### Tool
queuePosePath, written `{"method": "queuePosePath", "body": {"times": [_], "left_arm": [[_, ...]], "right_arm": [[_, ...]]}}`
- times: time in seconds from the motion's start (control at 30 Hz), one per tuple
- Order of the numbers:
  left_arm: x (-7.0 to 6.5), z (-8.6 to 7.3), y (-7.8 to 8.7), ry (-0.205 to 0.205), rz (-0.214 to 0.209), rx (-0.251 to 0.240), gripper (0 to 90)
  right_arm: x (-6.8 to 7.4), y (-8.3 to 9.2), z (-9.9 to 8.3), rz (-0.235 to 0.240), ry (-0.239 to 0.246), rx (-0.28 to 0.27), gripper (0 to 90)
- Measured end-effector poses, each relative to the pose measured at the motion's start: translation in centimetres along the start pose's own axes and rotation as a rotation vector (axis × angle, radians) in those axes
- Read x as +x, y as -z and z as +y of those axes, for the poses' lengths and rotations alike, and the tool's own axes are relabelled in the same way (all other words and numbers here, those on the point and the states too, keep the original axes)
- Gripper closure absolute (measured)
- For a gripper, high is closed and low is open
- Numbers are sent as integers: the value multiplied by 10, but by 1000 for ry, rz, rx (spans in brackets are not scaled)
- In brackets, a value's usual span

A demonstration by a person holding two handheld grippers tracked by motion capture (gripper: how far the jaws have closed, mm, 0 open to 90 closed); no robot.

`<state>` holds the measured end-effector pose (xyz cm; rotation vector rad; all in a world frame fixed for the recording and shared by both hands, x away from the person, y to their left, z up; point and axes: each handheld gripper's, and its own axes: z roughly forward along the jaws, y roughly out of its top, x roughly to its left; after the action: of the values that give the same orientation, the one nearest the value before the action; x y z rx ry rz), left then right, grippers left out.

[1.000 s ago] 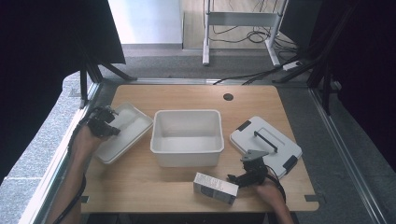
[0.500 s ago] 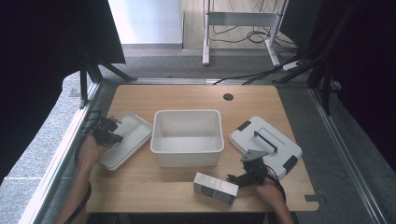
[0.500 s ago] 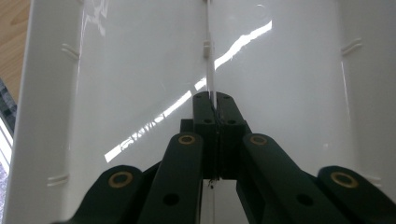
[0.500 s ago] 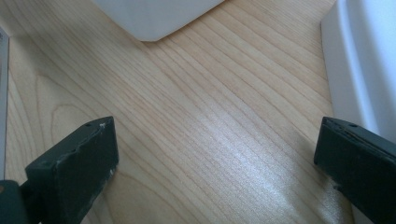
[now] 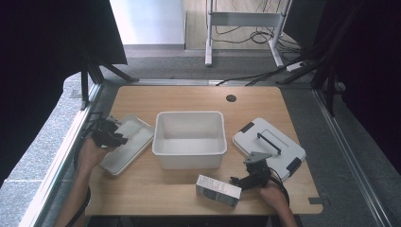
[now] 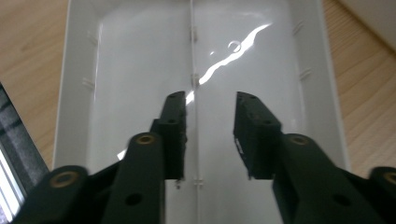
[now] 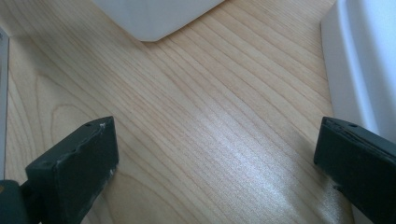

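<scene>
**Left gripper parted over the white tray**

Near the left edge of the wooden table point(image 5: 189, 97), the left gripper point(image 5: 115, 135) sits over the shallow white tray point(image 5: 130, 144), which lies flat and slanted towards that edge. Its jaws have just been opening; in the left gripper view they stand partly apart above the tray's floor, nothing between them. At the table's middle stands the deep white bin point(image 5: 189, 139). Towards the front edge lies a small box point(image 5: 217, 190), with the right gripper point(image 5: 240, 180) just beside it, jaws wide and empty over bare wood. Near the right edge rests the white lid point(image 5: 268, 147).
</scene>
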<state>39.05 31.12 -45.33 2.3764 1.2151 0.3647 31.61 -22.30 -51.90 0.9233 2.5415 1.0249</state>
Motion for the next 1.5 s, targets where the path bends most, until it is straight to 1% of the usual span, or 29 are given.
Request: {"method": "queuePosePath", "body": {"times": [0.03, 0.13, 0.17, 0.2, 0.23, 0.27, 0.37, 0.4, 0.43, 0.47, 0.5, 0.53, 0.57, 0.6, 0.63, 0.7, 0.73, 0.77, 0.8, 0.9, 1.0, 1.07, 1.17, 1.27, 1.37, 1.43, 1.5], "left_arm": [[-2, 0, 2, -4, 3, -10, 572], [-11, 1, 11, -29, -24, -54, 450], [-14, 1, 12, -36, -37, -63, 393], [-22, 0, 16, -50, -52, -88, 319], [-22, 0, 16, -50, -52, -88, 278], [-27, 0, 17, -55, -63, -103, 278], [-44, -1, 21, -84, -90, -145, 164], [-48, -2, 22, -88, -97, -155, 135], [-53, -2, 23, -95, -105, -169, 130], [-56, -3, 24, -96, -112, -181, 87], [-61, -4, 25, -100, -122, -192, 87], [-66, -6, 26, -105, -127, -201, 49], [-71, -7, 26, -110, -127, -209, 49], [-77, -9, 26, -113, -128, -221, 33], [-80, -10, 25, -115, -131, -226, 19], [-88, -12, 23, -131, -154, -235, 14], [-97, -15, 19, -155, -159, -226, 0], [-97, -15, 19, -155, -159, -226, 0], [-101, -16, 16, -166, -159, -224, 0], [-113, -19, 8, -183, -173, -228, 0], [-124, -22, 0, -213, -176, -229, 0], [-132, -25, -7, -237, -180, -219, 0], [-139, -29, -18, -252, -180, -205, 0], [-143, -34, -30, -254, -180, -191, 0], [-144, -39, -40, -246, -185, -180, 0], [-144, -41, -43, -241, -190, -181, 0], [-145, -42, -46, -232, -205, -187, 0]], "right_arm": [[0, 0, 0, -1, -1, 0, 0], [0, 0, 0, -1, 0, -1, 0], [0, 0, 0, -1, -1, -1, 0], [0, 0, 0, -1, -1, -1, 0], [0, 0, 0, -1, -1, -1, 0], [0, 0, 0, 0, -1, -1, 0], [0, 0, 0, -1, -1, -1, 0], [0, 0, 0, -1, 0, -1, 0], [0, 0, 0, -1, -1, -1, 0], [0, 0, 0, -1, -1, -1, 0], [0, 0, 0, -1, -1, -1, 0], [0, 0, 0, -1, -1, -1, 0], [0, 0, 0, -1, -1, -1, 0], [0, 0, 0, -1, 0, -1, 0], [0, 0, 0, -1, -1, -1, 0], [0, 0, 0, -1, -1, 0, 0], [0, 0, 0, -1, -1, 0, 0], [0, 0, 0, -1, -1, 0, 0], [0, 0, 0, -1, -1, -1, 0], [0, 0, 0, -1, -1, -1, 0], [0, 0, 0, 0, -1, -1, 0], [0, 0, 0, -1, -1, 0, 0], [0, 0, 0, -1, -1, -2, 0], [0, 0, 0, -1, -1, -1, 0], [0, 0, 0, -2, -1, -1, 0], [0, 0, 0, -1, -1, 0, 0], [0, 0, 0, 2, -4, 0, 0]]}}
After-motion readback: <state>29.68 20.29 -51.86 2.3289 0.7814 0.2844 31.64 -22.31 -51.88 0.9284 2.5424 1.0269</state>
